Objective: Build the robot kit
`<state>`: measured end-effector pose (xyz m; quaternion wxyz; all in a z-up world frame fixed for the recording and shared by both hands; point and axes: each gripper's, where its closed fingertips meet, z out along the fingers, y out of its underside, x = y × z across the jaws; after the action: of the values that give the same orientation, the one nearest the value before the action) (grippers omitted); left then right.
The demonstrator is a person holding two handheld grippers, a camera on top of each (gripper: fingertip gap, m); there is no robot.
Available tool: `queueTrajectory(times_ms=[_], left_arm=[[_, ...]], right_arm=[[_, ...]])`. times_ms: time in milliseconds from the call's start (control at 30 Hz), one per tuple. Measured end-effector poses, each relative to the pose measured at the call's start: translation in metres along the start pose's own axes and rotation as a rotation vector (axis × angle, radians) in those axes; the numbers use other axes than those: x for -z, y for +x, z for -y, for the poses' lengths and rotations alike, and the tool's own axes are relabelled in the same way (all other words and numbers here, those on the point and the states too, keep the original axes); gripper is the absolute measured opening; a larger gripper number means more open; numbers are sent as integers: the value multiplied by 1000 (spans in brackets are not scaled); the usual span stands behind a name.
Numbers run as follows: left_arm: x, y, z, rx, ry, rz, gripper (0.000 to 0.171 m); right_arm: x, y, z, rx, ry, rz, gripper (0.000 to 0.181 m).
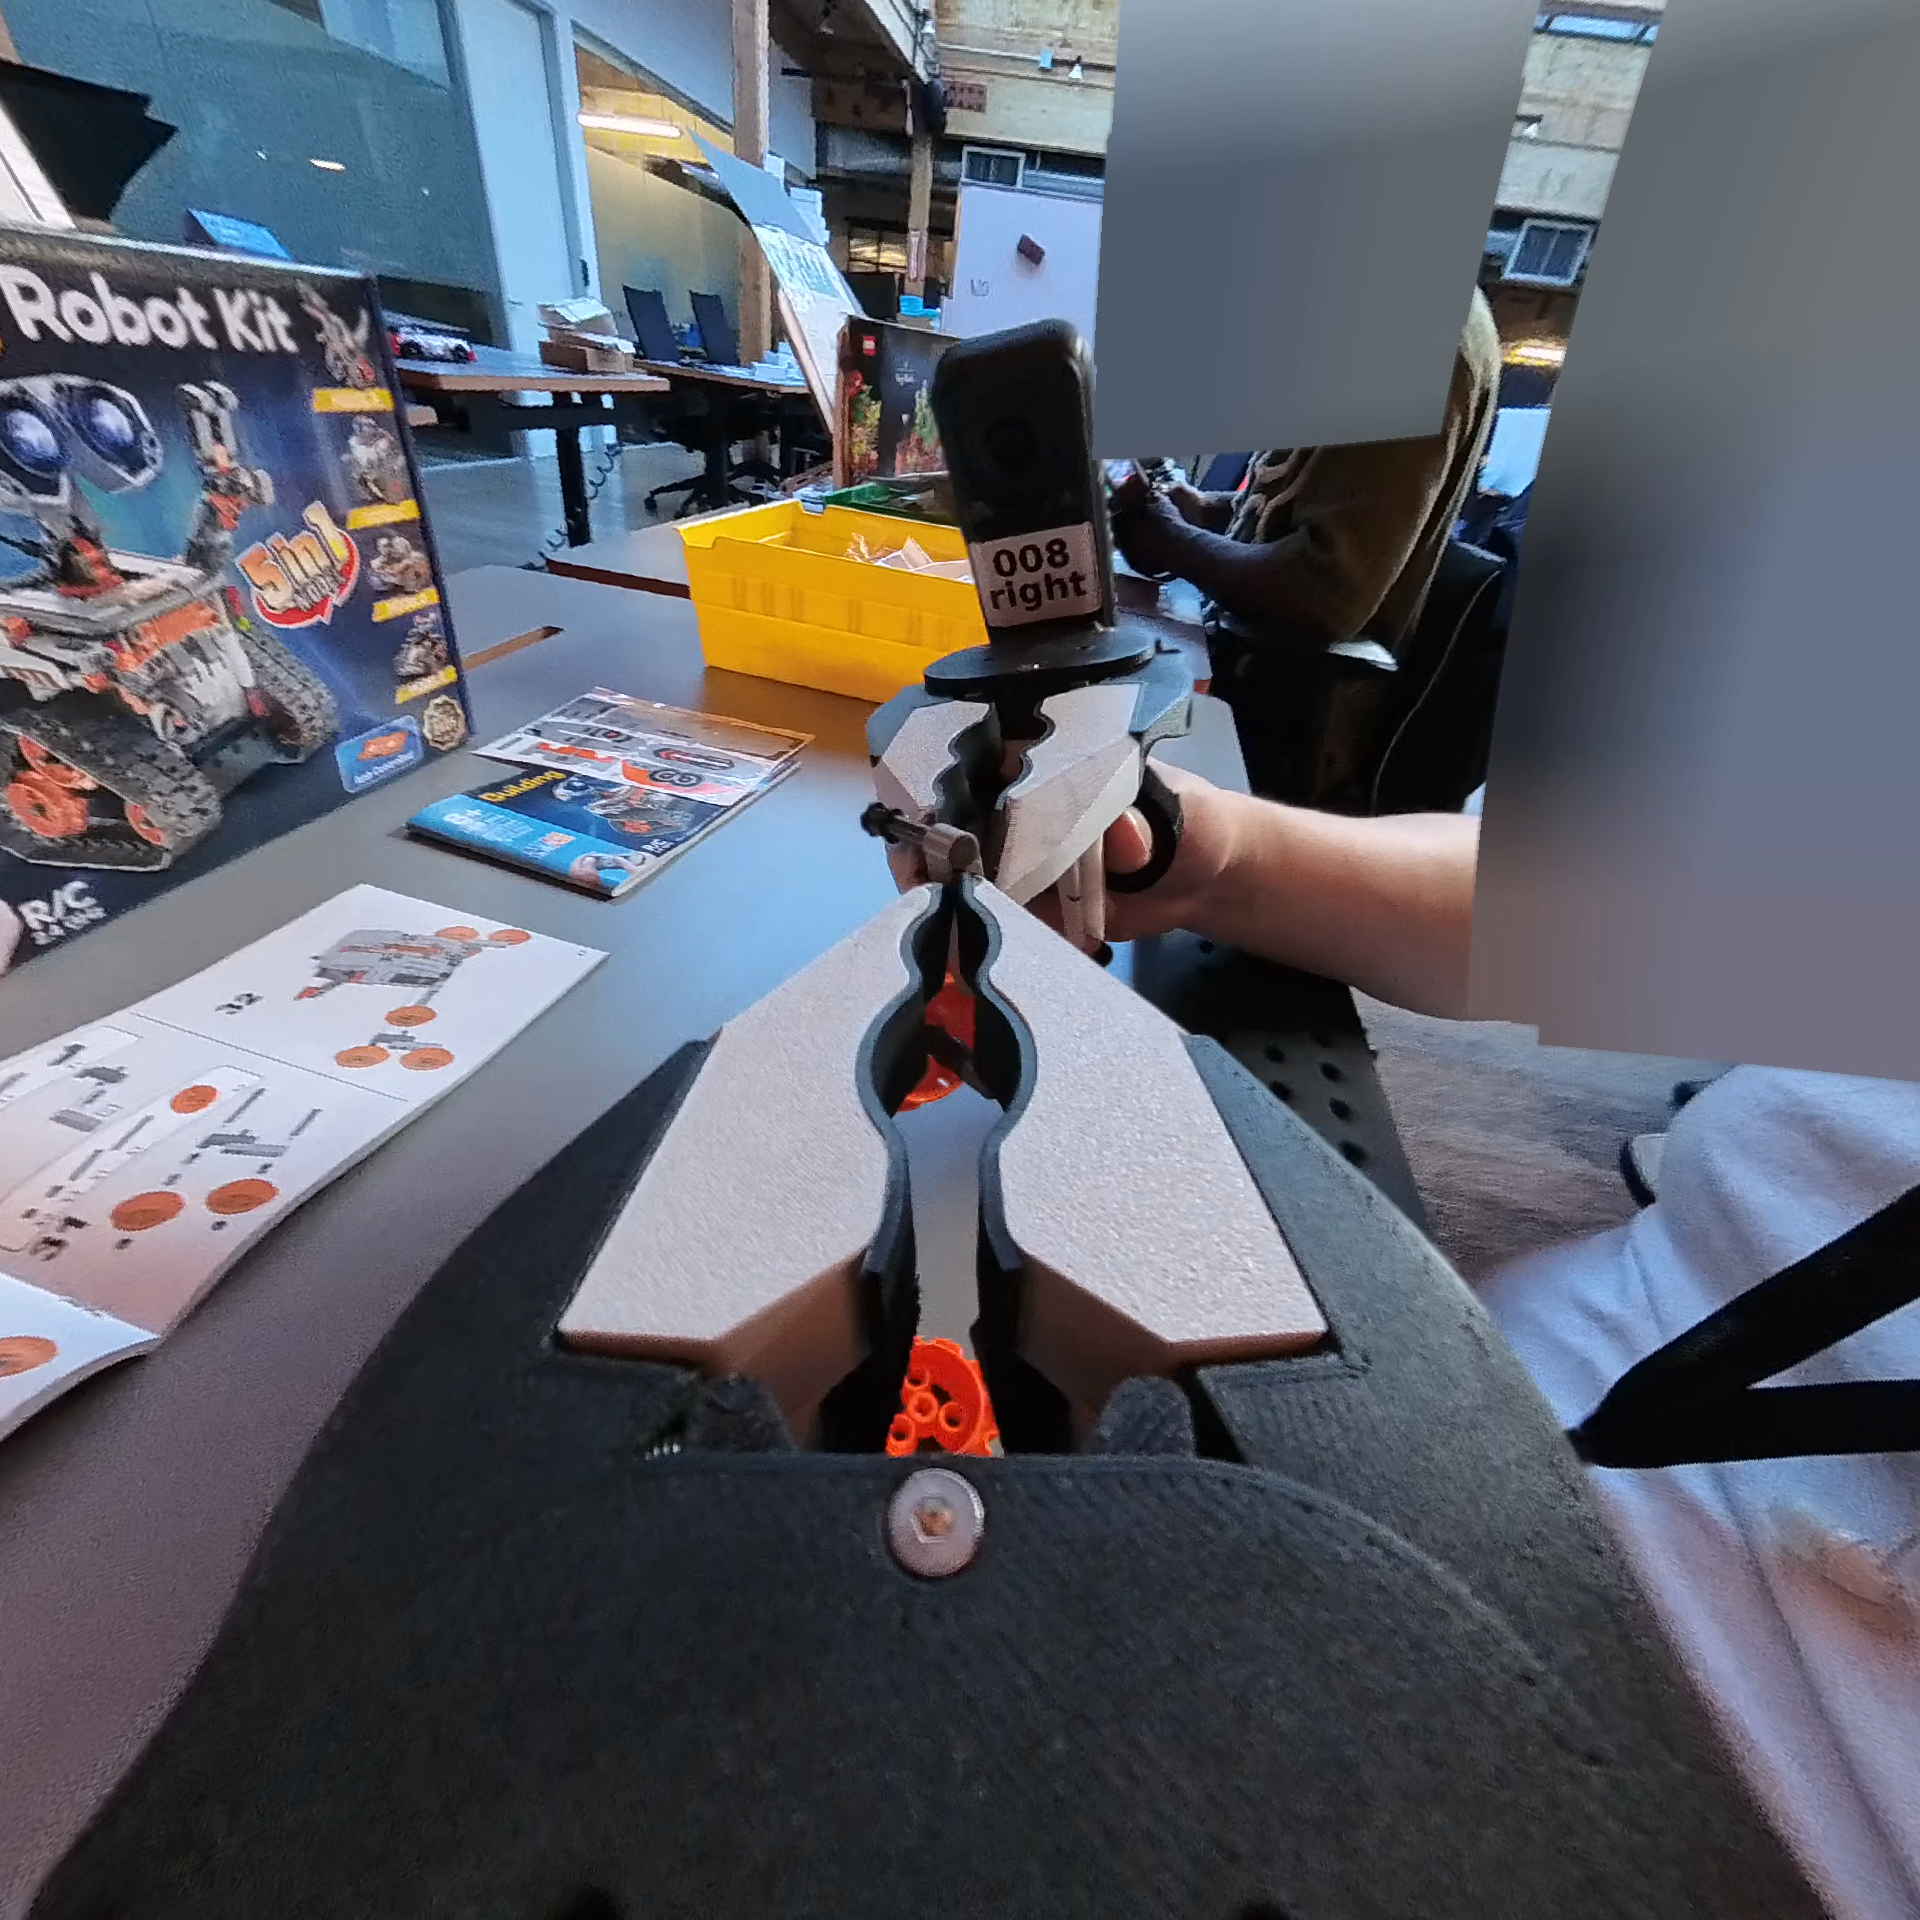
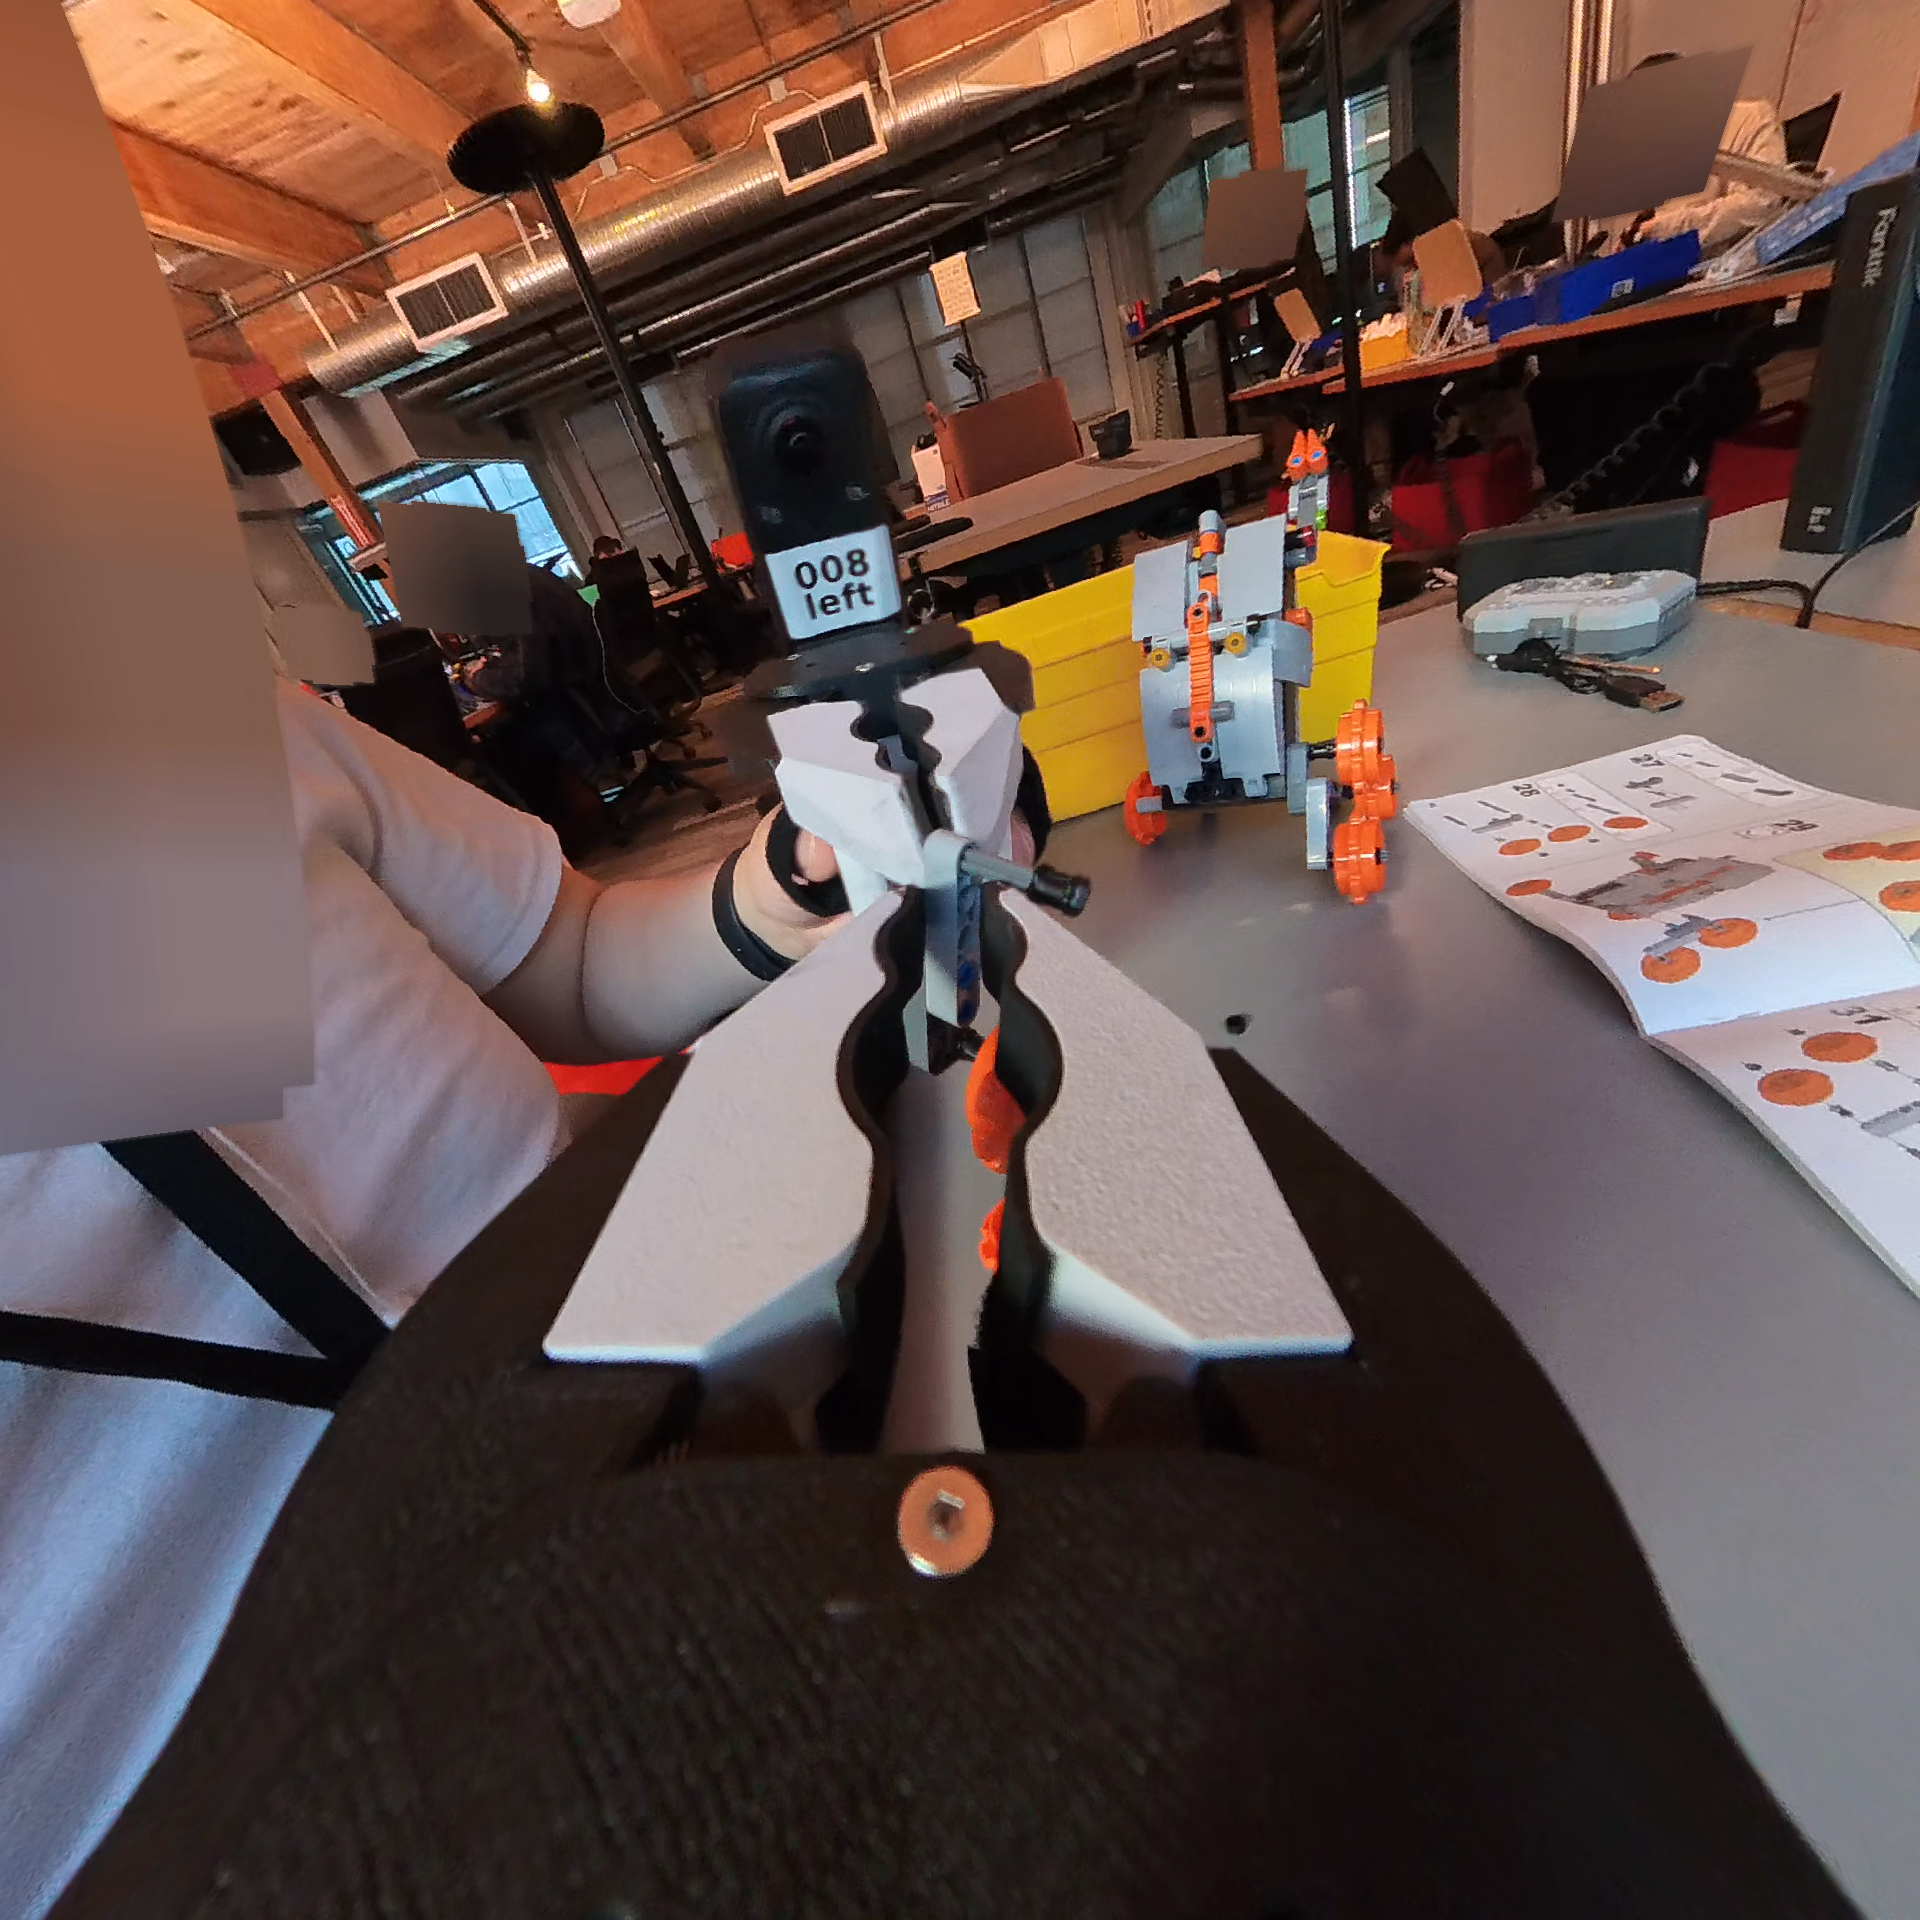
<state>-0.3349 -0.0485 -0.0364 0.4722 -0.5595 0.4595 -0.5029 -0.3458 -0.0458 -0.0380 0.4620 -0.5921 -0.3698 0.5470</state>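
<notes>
The right gripper (image 2: 951, 925) is clenched on a grey beam (image 2: 961, 956) above the table (image 2: 1455, 1091). The left gripper (image 1: 961, 909) is squeezed closed, tip to tip with it. An orange wheel (image 1: 945, 1023) peeks between the fingers. A half-built toy robot (image 2: 1216, 686) stands nearby

The right gripper (image 2: 951, 935) is closed on a grey beam (image 2: 954, 971) with an axle (image 2: 1023, 871), with an orange wheel (image 2: 992, 1107) showing between its fingers. The left gripper (image 2: 914, 831) meets it tip to tip. Behind stand a half-built robot model (image 2: 1231, 691), a yellow bin (image 2: 1070, 686) and an open instruction booklet (image 2: 1704, 904) on the grey table (image 2: 1455, 1195).
</notes>
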Motion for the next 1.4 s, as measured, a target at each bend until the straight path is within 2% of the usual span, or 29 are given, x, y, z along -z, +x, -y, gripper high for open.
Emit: queueTrajectory(times_ms=[67,200,300,400,467,533,600,700,833,1000,1233,1333,1400], left_arm=[[0,-2,0,50,10,-10,4],[2,3,4,176,52,-103,32],[4,9,9,256,87,-194,29],[3,-6,8,176,76,-40,22],[0,-14,2,85,20,74,25],[-6,-15,-5,27,-39,131,25],[-9,-21,-8,-35,-72,213,11],[-9,-38,-10,-140,-134,372,6],[-1,-55,-9,-268,-194,575,6],[2,-63,-6,-266,-183,663,5],[3,-66,-5,-320,-197,723,5],[-1,-63,-5,-322,-184,692,6],[-5,-56,-8,-313,-187,631,9]], right_arm=[[1,-1,2,-37,25,25,9],[6,-4,18,-140,145,103,9],[7,-4,23,-174,181,126,9],[6,10,21,-134,175,7,9],[5,16,20,-111,166,-55,9],[2,20,20,-84,162,-99,9],[-1,24,17,-77,145,-129,9],[-2,37,17,-119,159,-194,10],[-3,50,22,-164,195,-320,21],[-8,56,27,-133,234,-444,27],[-13,61,31,-119,252,-507,13],[-13,59,33,-76,233,-518,8],[-9,57,31,0,169,-530,7]])
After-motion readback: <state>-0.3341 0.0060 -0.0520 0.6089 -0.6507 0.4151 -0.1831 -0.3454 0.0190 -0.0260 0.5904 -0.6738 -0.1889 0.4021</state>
